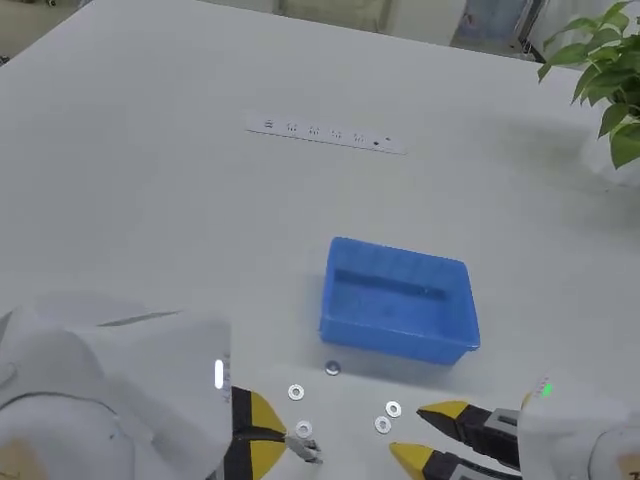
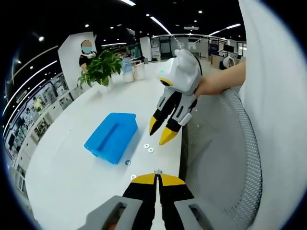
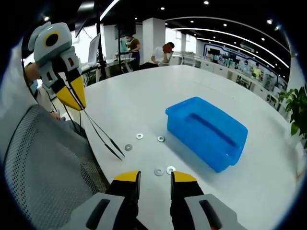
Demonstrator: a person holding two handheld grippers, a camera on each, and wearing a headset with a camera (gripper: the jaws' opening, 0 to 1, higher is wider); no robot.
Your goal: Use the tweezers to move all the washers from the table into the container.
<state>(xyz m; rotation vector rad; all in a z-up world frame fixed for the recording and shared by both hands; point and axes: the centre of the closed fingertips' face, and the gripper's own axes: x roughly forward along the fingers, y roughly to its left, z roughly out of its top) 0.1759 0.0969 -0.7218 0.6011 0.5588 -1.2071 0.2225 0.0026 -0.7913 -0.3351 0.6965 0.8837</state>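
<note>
The white table (image 1: 150, 220) spreads wide, with a potted plant (image 1: 605, 70) at its far right edge and a power strip (image 1: 325, 133) lying flat well across it. The blue container (image 1: 400, 310) stands open-topped near the middle of the table. The left gripper (image 1: 283, 440) comes in at the lower left of the head view with its jaws pressed together on the tweezers (image 3: 103, 134). The right gripper (image 1: 408, 432) sits at the lower right, its jaws spread apart above the table. The tweezers' two thin prongs slant down from the left gripper toward the tabletop. Five washers (image 1: 393, 409) lie flat on the table between the container's near side and the grippers. Two lie close together just ahead of the right gripper and one lies near the container's near left corner. In the right gripper view another lies just beside the tweezers' tips, though I cannot tell whether they touch it
</note>
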